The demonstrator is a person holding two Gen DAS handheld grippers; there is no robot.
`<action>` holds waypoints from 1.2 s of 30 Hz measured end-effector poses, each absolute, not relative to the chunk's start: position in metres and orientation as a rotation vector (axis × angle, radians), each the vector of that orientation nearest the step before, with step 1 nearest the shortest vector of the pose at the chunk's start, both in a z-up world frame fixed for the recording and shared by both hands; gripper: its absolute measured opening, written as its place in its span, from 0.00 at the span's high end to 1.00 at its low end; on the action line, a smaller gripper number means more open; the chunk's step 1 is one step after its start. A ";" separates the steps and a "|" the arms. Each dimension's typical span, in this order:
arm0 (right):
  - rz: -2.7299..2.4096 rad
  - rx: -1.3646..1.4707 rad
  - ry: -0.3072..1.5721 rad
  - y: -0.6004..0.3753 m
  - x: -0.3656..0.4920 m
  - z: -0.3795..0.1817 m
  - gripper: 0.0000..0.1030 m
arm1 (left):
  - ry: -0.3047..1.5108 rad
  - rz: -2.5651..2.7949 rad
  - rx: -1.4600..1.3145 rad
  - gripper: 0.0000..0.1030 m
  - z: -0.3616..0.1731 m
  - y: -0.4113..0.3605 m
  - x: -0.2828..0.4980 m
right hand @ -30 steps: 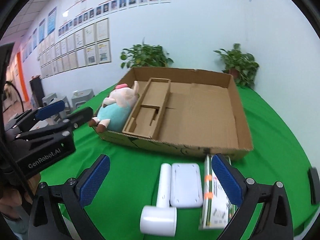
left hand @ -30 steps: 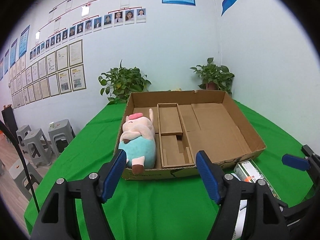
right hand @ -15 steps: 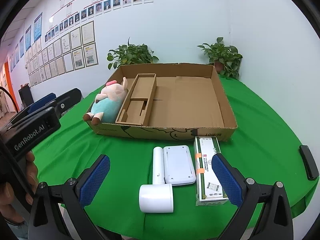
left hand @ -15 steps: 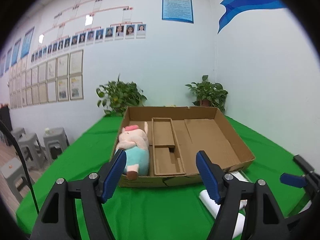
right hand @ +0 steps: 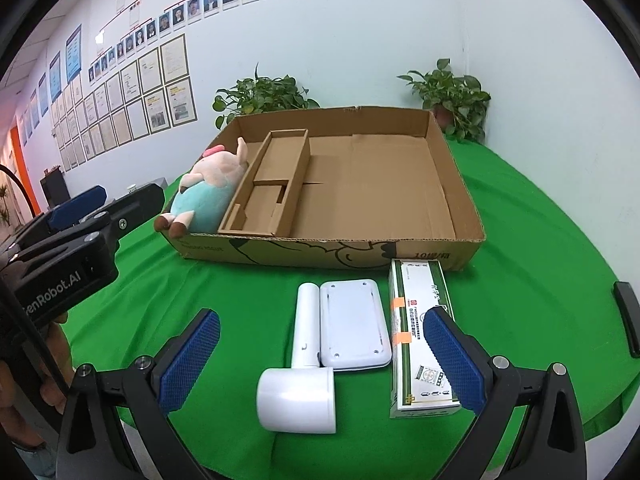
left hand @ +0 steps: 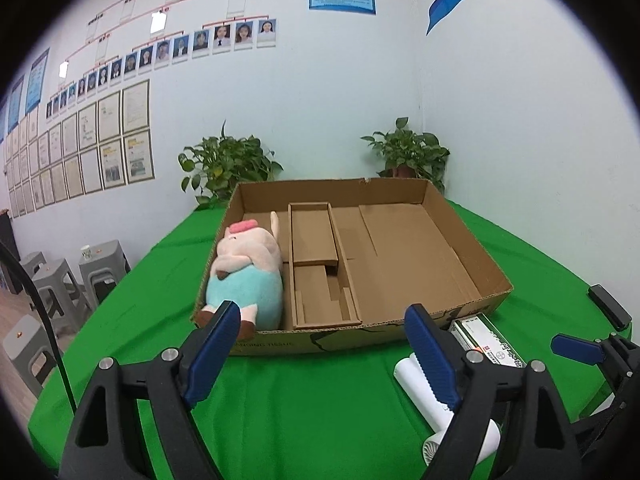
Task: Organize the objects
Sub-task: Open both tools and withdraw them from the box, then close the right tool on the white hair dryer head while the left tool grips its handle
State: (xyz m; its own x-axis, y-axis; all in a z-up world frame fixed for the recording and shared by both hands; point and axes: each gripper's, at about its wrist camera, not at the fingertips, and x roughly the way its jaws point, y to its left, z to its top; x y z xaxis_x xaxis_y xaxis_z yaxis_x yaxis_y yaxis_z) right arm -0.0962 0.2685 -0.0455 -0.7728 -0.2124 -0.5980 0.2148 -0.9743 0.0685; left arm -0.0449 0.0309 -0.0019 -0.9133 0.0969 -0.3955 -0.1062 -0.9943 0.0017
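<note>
A shallow cardboard box [left hand: 472, 272] [right hand: 456, 216] lies on the green table. A plush pig [left hand: 246, 268] [right hand: 208, 190] lies in its left compartment, beside a cardboard divider [left hand: 316, 264] [right hand: 272, 184]. In front of the box lie a white handheld fan [right hand: 300, 368] [left hand: 440, 408], a white flat case [right hand: 354, 322] and a green-and-white carton [right hand: 420, 332] [left hand: 486, 338]. My left gripper [left hand: 324, 356] is empty, its jaws opening, short of the box's front wall. My right gripper [right hand: 320, 364] stands open above the fan and case, touching nothing.
Two potted plants [left hand: 224, 168] [left hand: 412, 156] stand behind the box against the wall. Grey stools [left hand: 60, 280] sit off the table's left side. A black bar [right hand: 626, 316] lies near the table's right edge. A hand [right hand: 52, 364] holds the left gripper's body.
Both grippers have drawn back and sunk a little, so the fan, case and carton lie fully in the right wrist view. The left jaws have spread wider.
</note>
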 end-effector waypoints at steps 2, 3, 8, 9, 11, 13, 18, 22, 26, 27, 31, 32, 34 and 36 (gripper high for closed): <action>-2.755 0.923 -0.002 0.274 -0.100 -0.048 0.01 | 0.017 2.969 -0.641 0.18 -0.004 0.032 -0.050; -2.753 0.919 -0.002 0.275 -0.101 -0.049 0.01 | 0.007 2.963 -0.646 0.18 -0.005 0.032 -0.051; -2.685 0.865 -0.027 0.282 -0.101 -0.053 0.01 | -0.024 2.917 -0.651 0.18 -0.008 0.035 -0.058; -2.656 0.851 -0.027 0.282 -0.100 -0.054 0.01 | -0.029 2.902 -0.667 0.18 -0.009 0.035 -0.060; -2.603 0.825 -0.008 0.282 -0.093 -0.061 0.01 | -0.059 2.855 -0.719 0.18 -0.016 0.034 -0.065; -2.542 0.836 0.025 0.278 -0.086 -0.071 0.01 | -0.106 2.805 -0.777 0.18 -0.024 0.032 -0.071; -2.486 0.934 0.112 0.266 -0.077 -0.106 0.02 | -0.212 2.674 -0.914 0.18 -0.046 0.034 -0.086; -2.499 1.023 0.118 0.262 -0.087 -0.123 0.08 | -0.286 2.554 -0.985 0.18 -0.062 0.039 -0.095; -2.491 1.059 0.156 0.259 -0.095 -0.131 0.22 | -0.353 2.446 -1.064 0.19 -0.078 0.045 -0.101; -2.482 1.070 0.161 0.256 -0.097 -0.134 0.25 | -0.360 2.430 -1.074 0.19 -0.080 0.046 -0.102; -2.466 1.118 0.191 0.249 -0.103 -0.145 0.43 | -0.386 2.378 -1.105 0.19 -0.086 0.046 -0.104; -2.455 1.129 0.193 0.246 -0.104 -0.148 0.44 | -0.390 2.365 -1.113 0.19 -0.087 0.046 -0.103; -2.467 1.115 0.213 0.244 -0.103 -0.149 0.45 | -0.387 2.357 -1.117 0.19 -0.088 0.045 -0.103; -2.448 1.116 0.182 0.245 -0.104 -0.150 0.45 | -0.397 2.346 -1.130 0.19 -0.090 0.043 -0.102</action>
